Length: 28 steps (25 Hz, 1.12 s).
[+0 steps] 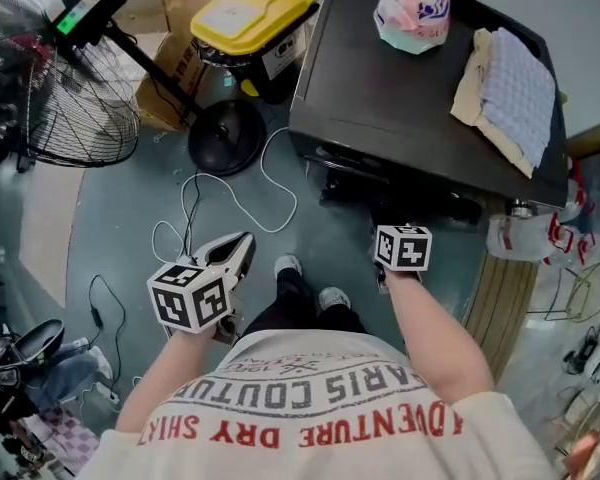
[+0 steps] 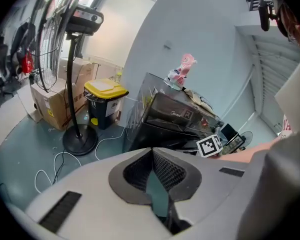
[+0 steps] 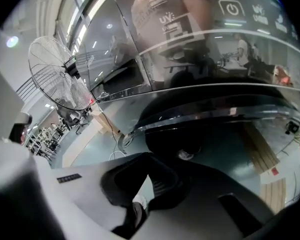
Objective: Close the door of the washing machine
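- Right gripper (image 3: 149,160) clenched, empty, right at the door (image 1: 400,200) on the washing machine (image 1: 410,98) front
- Left gripper (image 2: 152,153) clenched, empty, well aside
- Best to push squarely with closed tips until it latches

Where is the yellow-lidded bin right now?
In the head view, upper middle, the yellow-lidded bin stands left of the washing machine, beyond the fan base.

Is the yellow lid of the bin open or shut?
Shut: the yellow lid lies flat on the black bin, with no gap visible.
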Available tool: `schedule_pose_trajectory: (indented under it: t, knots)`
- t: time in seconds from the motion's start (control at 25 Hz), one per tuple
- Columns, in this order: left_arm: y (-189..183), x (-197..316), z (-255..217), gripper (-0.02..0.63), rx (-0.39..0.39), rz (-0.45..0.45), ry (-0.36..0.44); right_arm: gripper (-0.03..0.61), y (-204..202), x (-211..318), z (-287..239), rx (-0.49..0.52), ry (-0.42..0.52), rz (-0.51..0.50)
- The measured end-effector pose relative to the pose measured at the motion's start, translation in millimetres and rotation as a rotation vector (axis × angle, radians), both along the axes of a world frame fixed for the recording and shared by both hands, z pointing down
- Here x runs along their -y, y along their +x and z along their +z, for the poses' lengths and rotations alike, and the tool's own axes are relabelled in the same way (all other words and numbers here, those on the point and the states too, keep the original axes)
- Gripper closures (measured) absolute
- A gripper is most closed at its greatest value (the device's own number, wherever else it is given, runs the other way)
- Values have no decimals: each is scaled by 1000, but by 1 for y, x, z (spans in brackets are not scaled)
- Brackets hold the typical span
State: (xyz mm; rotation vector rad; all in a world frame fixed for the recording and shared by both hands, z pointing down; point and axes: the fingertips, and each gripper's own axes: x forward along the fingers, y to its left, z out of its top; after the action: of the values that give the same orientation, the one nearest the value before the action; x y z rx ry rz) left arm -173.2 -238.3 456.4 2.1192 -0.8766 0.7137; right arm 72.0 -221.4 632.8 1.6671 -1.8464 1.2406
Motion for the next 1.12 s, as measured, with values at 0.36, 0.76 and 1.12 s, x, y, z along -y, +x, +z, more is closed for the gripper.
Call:
schedule_pose_trajectory:
  t: [0.36,0.76,1.12]
  knots:
    - [16,27,-1,581,13,92,7,558,9,6,4,17,-2,113]
    - [15,30,4,581,18,110,0,560,13,16,3,30,-4,117]
    - [19,8,-1,581,-7,77,3,558,15,10,-5,76,-31,27]
